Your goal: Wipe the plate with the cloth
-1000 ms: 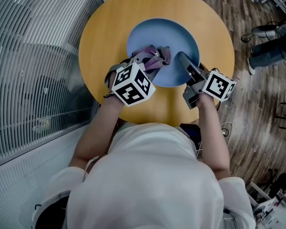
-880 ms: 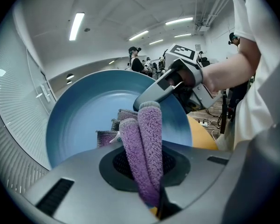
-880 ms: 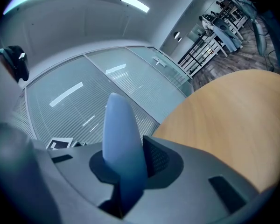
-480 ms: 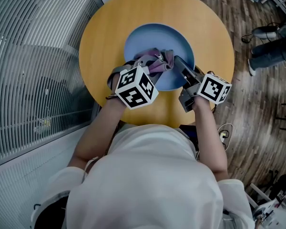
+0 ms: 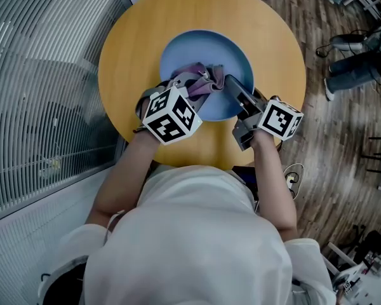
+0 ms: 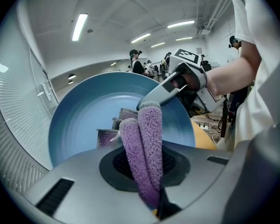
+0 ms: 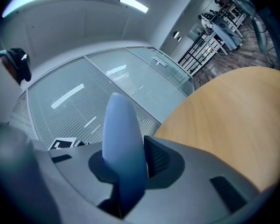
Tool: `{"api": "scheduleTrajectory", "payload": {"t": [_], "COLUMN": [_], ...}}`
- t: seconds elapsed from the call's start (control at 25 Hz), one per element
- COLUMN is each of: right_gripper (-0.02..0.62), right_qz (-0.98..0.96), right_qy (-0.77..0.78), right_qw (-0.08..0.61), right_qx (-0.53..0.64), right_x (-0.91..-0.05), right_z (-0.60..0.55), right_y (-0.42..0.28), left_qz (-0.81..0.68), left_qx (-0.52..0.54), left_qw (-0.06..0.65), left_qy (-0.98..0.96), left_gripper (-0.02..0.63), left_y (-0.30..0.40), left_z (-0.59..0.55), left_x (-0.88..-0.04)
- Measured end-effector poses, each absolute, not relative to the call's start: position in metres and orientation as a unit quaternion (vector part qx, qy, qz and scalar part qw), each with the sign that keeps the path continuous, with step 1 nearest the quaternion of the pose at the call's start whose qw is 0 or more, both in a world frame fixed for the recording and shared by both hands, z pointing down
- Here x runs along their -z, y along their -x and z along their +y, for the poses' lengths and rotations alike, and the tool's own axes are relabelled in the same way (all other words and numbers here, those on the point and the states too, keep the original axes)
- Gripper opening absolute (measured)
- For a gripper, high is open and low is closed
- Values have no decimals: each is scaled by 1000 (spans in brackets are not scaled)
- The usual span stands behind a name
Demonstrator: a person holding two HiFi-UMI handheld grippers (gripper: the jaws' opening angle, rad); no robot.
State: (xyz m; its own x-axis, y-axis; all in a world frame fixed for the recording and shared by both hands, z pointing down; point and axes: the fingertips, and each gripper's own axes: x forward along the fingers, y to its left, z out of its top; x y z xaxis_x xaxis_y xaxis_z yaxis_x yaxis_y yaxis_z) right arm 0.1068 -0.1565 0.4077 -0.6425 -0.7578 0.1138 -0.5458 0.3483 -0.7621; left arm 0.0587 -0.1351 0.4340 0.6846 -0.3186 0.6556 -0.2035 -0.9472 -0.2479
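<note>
A blue plate [image 5: 178, 53] rests on the round yellow table [image 5: 276, 49], tipped toward me. My left gripper [image 5: 193, 89] is shut on a folded purple cloth [image 5: 203, 80], which lies against the plate's inner face [image 6: 81, 120]. The cloth [image 6: 147, 143] runs up between the jaws in the left gripper view. My right gripper [image 5: 230, 85] is shut on the plate's near right rim [image 7: 123, 139], seen edge-on between its jaws, which have just been opening a little. The right gripper [image 6: 151, 99] also shows over the plate's edge in the left gripper view.
Slatted blinds [image 5: 38, 88] on a glass wall stand close to the table's left. Wooden floor [image 5: 343, 126] lies to the right, with someone's legs [image 5: 355, 68] and cables there. The yellow tabletop [image 7: 224, 111] stretches beyond the right gripper. People [image 6: 137, 62] stand far off.
The plate has shifted slightly left on the table. The cloth and left gripper moved a little across it. Both grippers keep their holds.
</note>
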Motion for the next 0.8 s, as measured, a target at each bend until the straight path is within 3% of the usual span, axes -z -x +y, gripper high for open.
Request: {"api": "scheduleTrajectory", "payload": {"t": [0.8], "right_gripper": [94], "right_qz": [815], "right_qy": [399], "right_qw": [151], "right_qx": [391], "right_x": [-395], "right_z": [-146], "right_y": [-112], "left_qz": [205], "left_qx": [374], "left_qw": [64], "left_qy": [902], "left_gripper": [51], "left_y": [-25], "left_z": [-166], "left_x": [-424]}}
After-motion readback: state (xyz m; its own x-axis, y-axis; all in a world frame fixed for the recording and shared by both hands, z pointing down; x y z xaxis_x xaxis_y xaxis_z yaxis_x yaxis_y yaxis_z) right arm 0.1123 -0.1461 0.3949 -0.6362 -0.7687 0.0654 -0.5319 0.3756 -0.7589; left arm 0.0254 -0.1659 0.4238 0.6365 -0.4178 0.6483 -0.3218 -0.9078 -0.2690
